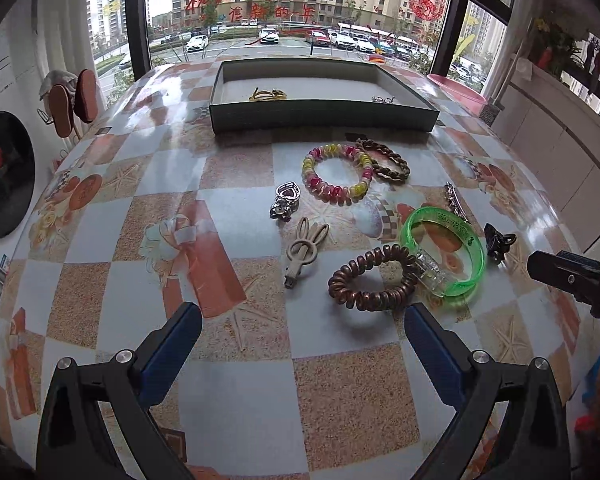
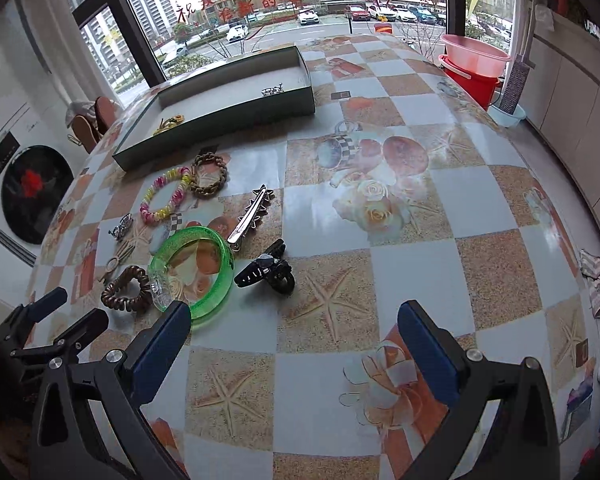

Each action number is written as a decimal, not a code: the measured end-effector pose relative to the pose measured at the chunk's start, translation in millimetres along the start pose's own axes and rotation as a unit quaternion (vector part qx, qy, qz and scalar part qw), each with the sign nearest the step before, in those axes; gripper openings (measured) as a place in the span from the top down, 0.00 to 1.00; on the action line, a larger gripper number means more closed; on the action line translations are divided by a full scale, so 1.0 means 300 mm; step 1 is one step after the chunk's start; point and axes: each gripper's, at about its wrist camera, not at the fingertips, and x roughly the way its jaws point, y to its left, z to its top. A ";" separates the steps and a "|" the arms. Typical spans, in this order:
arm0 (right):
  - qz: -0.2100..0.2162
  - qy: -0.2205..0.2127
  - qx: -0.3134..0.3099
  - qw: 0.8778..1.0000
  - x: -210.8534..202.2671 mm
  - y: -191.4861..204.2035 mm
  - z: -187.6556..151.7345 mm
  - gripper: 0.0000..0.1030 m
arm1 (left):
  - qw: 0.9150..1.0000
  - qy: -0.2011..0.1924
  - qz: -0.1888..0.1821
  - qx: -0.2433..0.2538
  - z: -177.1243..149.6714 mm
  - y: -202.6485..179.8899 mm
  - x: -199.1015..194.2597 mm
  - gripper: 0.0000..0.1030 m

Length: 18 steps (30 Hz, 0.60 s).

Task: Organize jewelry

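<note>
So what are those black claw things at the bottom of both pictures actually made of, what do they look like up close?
Each is a two-finger gripper. The left gripper and the right gripper look alike: black angular frames with triangular cut-outs, silver round bolt heads at the joints, and flat fingers faced with dark blue pads. No cables, markings or sleeves are visible.

Glossy checkered tablecloth with starfish and rose prints (image 2: 412,208) under grey daylight. Behind, tall dark-framed windows with red lettering stuck on the glass (image 1: 244,4), facing apartment blocks and parked cars. Right: white cabinets (image 2: 572,92), stacked pink and red plastic basins (image 2: 474,66). Left: round black panel, possibly a washer door (image 1: 4,180).
</note>
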 end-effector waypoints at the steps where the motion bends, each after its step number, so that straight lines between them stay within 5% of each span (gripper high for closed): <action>1: -0.002 0.002 -0.001 1.000 0.004 -0.002 -0.006 0.00 | 1.000 0.005 -0.004 -0.009 0.003 -0.001 0.005 0.00; 12: -0.026 0.005 -0.048 0.998 0.051 0.021 -0.022 0.01 | 0.997 0.028 -0.019 -0.064 0.028 -0.020 0.029 0.07; 18: -0.035 0.004 -0.090 0.995 0.087 0.064 -0.008 0.11 | 0.997 0.026 -0.010 -0.071 0.039 -0.042 0.039 0.11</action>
